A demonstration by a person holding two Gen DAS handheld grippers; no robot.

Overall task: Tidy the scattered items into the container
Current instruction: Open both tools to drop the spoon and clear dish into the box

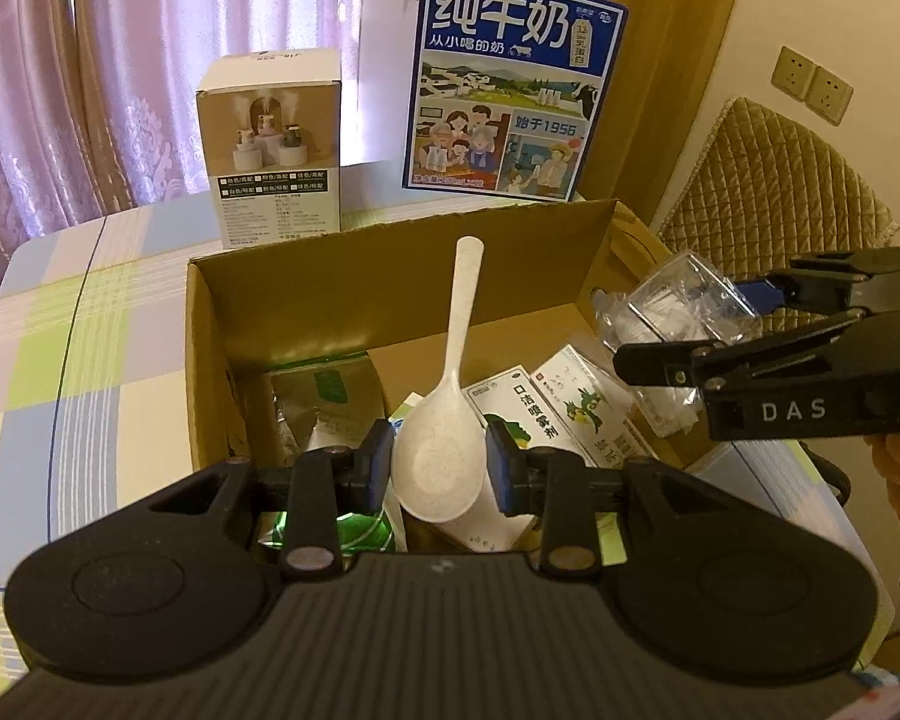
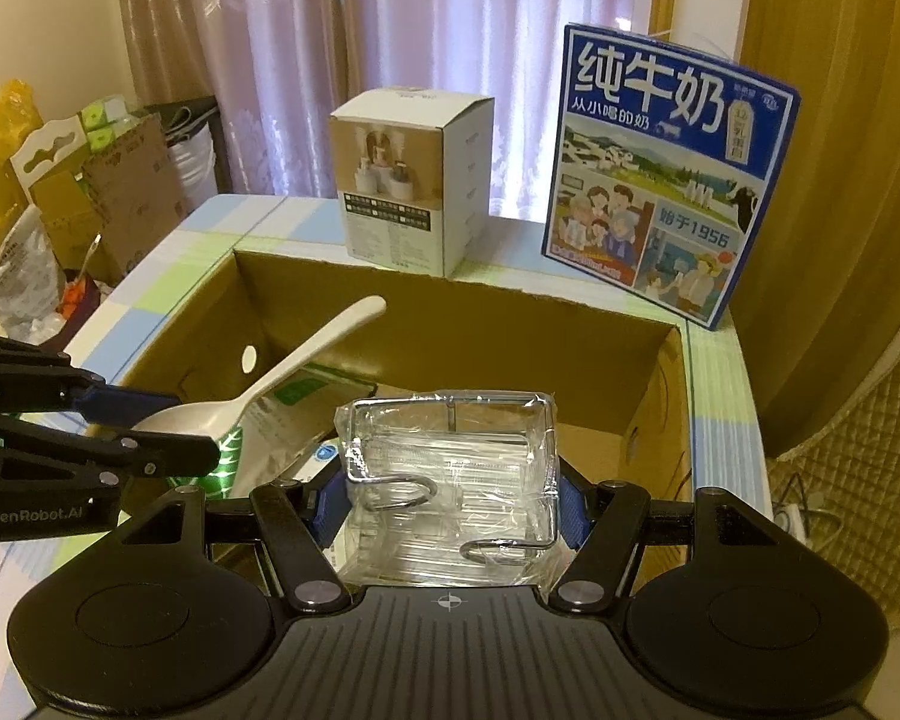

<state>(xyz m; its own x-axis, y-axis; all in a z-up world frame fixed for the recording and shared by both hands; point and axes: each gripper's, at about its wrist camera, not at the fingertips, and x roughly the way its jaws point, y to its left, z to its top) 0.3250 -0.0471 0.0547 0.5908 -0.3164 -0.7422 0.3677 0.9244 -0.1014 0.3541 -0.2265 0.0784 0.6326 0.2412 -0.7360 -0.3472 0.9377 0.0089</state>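
The white spoon (image 1: 444,420) is clamped by its bowl between the pads of the left gripper (image 1: 439,461), handle pointing away over the open cardboard box (image 1: 210,324), so it is judged ready to be let go straight down among the packets already inside. The clear-wrapped wire rack (image 2: 450,468) is pinched across its sides by the right gripper (image 2: 450,507), jaws set wide because the bundle is wide (the blue pads are seen pressing its wrap on both sides), and it too is carried above the box's opening.

From the left wrist view, the box's contents are laid bare: a medicine carton (image 1: 528,414) and a green-printed pouch (image 1: 330,396) lie on the bottom, which the rack hides from the right wrist. From the right wrist view, clutter on the floor beside the table (image 2: 168,252) is shown, unseen by the other camera. The blue milk carton (image 2: 666,192) and a small white product box (image 2: 408,180) are left standing behind the box.
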